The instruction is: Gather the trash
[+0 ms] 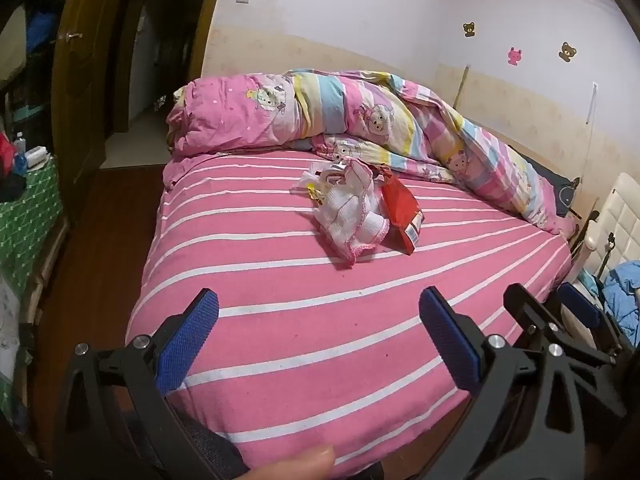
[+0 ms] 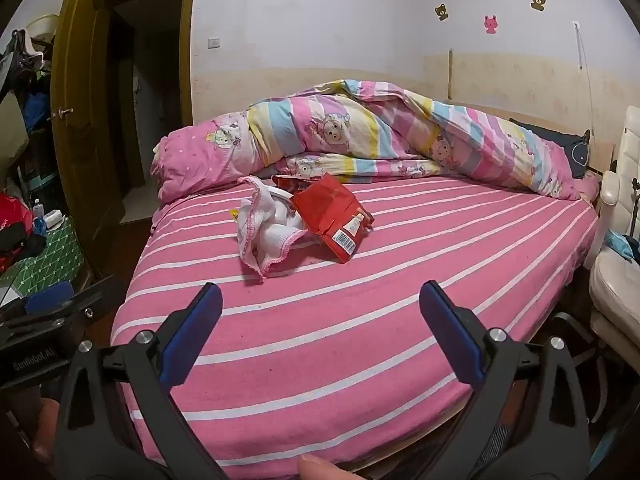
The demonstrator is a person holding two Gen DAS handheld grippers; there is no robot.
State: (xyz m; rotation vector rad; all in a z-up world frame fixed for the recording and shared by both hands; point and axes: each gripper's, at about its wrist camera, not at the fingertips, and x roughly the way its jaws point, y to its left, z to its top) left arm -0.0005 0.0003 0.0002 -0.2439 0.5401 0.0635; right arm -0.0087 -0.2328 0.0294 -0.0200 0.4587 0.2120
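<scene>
1. Right now we hold the left gripper (image 1: pixel 318 312) and the right gripper (image 2: pixel 320 308) spread wide, both with nothing in them, low over the near edge of the bed (image 2: pixel 360 340)
2. Ahead of both claws lies the red wrapper (image 2: pixel 334 216), touching a white cloth (image 2: pixel 266 236)
3. We could snag the cloth with the wrapper, since they overlap
4. Striped sheet ahead lies bare; a white chair (image 2: pixel 616 272) crowds the right claw's right side

Bed (image 2: pixel 360 320) with pink striped sheet stands against a white wall (image 2: pixel 320 20); wooden door (image 2: pixel 76 120) open at left.
</scene>
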